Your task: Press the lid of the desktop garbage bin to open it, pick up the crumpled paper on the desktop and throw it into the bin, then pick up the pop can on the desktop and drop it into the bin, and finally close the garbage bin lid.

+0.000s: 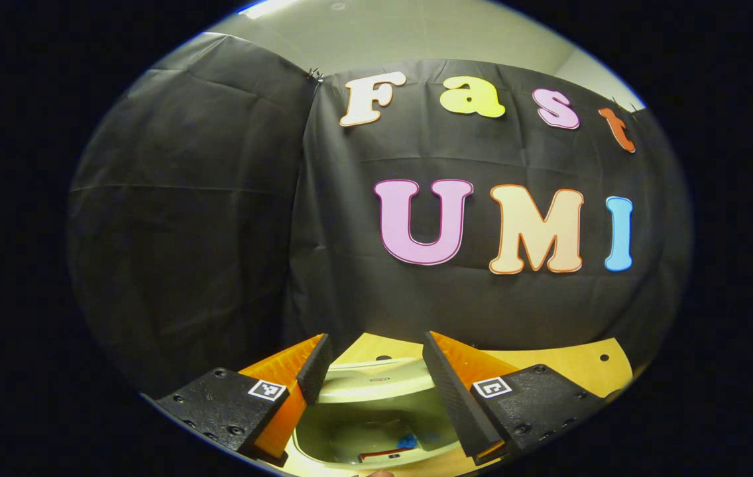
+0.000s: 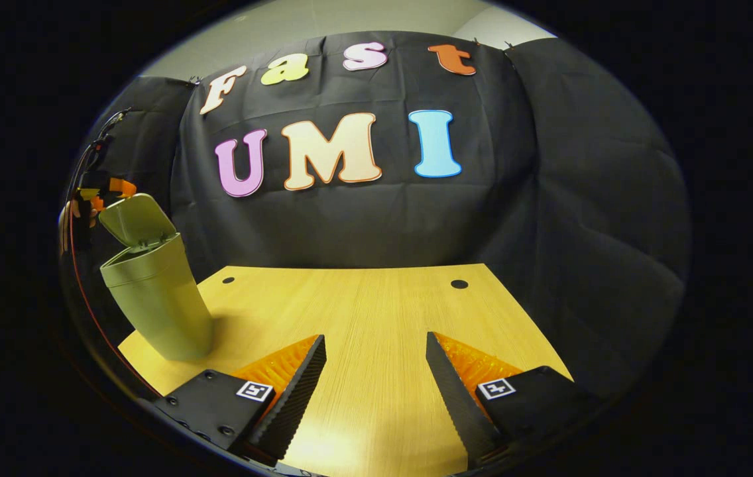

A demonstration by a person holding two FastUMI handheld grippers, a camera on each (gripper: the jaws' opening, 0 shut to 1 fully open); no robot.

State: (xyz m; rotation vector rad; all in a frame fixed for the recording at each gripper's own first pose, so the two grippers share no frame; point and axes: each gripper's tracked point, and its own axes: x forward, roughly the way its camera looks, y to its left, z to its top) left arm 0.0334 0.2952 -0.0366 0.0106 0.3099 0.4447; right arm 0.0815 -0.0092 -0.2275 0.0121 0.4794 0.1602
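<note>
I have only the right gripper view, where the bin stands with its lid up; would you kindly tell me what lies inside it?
Observer: In the left gripper view, a blue and red object lies at the bottom of the bin; it may be the can, but I cannot tell.
Operator: Thank you. How does the left gripper stand?
Observer: The left gripper hangs above the bin's mouth, open and empty, with the raised lid between its fingers.

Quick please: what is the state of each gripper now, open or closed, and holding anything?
Left gripper: open, holding nothing, above the open bin.
Right gripper: open, holding nothing, over the table.
</note>
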